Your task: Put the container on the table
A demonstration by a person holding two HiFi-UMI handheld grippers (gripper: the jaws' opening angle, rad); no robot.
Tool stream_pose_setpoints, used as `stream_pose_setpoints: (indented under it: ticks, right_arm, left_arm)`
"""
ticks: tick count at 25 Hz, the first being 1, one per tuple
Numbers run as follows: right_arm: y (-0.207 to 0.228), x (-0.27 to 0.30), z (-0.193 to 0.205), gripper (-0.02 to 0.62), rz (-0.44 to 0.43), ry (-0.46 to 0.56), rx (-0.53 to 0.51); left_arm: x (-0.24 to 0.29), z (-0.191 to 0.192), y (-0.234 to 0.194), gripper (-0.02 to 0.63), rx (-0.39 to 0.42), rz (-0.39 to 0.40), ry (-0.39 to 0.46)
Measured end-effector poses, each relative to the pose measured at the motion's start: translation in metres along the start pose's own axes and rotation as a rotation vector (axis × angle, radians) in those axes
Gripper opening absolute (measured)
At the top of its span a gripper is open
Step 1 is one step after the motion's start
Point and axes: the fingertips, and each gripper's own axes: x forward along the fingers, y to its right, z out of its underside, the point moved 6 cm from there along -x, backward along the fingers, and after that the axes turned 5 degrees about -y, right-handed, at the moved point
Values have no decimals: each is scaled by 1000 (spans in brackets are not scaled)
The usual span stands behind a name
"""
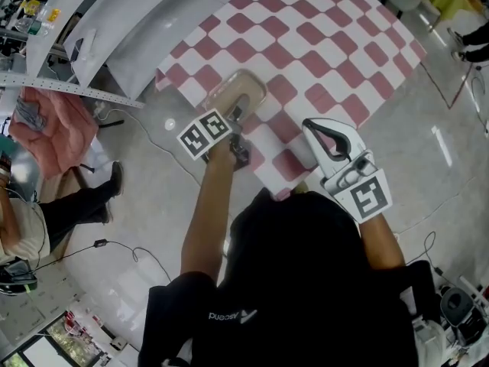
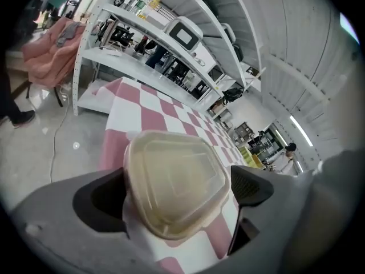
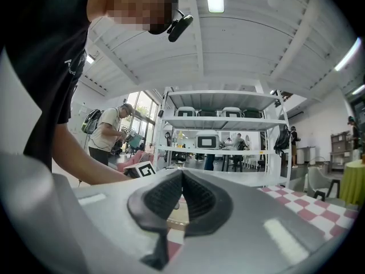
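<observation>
Pink-and-white check cloth covers the worktop (image 1: pixel 328 44), and the translucent lidded container (image 1: pixel 246 90) lies flat on it near the corner closest to the person. It seems to be set down already. Its long axis runs away from the person, roughly in line with the left forearm, so the left tool (image 2: pixel 178 181) meets it end-on. That arm is stretched forward and low. Its jaws stand wide either side of the container's near end, and cloth shows between the right-hand pad and the rim, so it reads as straddling the container, not clamping it. I judge that a straight pull back along that axis would clear it without dragging it. The right tool (image 3: pixel 181 178) is farther off, by the worktop's near edge, with its jaws pressed together on nothing.
</observation>
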Motion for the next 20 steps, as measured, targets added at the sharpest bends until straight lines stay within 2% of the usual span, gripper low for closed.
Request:
stream_pose_setpoints:
  ticks: [4,7,11,15,17,18,20]
  right_arm:
    - [-1,-2,-3,3,-15,9,0]
    - [-4,-4,-4,3,-44,13,-1]
    - [-10,-5,-5,3,-88,23,36]
    - [-21,-10,-8,3,-122,38,53]
    - [-27,-13,-11,3,-134,49,52]
    - [-31,-14,-12,3,-139,55,51]
    - [-37,-18,-15,3,-147,68,48]
  left_arm:
    - [-11,3,-4,555,6,-18,41]
    - [-34,1,5,554,55,10,153]
    - [-85,0,46,549,283,170,332]
    - [-131,19,91,528,480,364,439]
    - [-150,31,109,447,569,411,470]
    - [-158,38,116,384,614,425,484]
    - [-170,52,127,210,695,442,513]
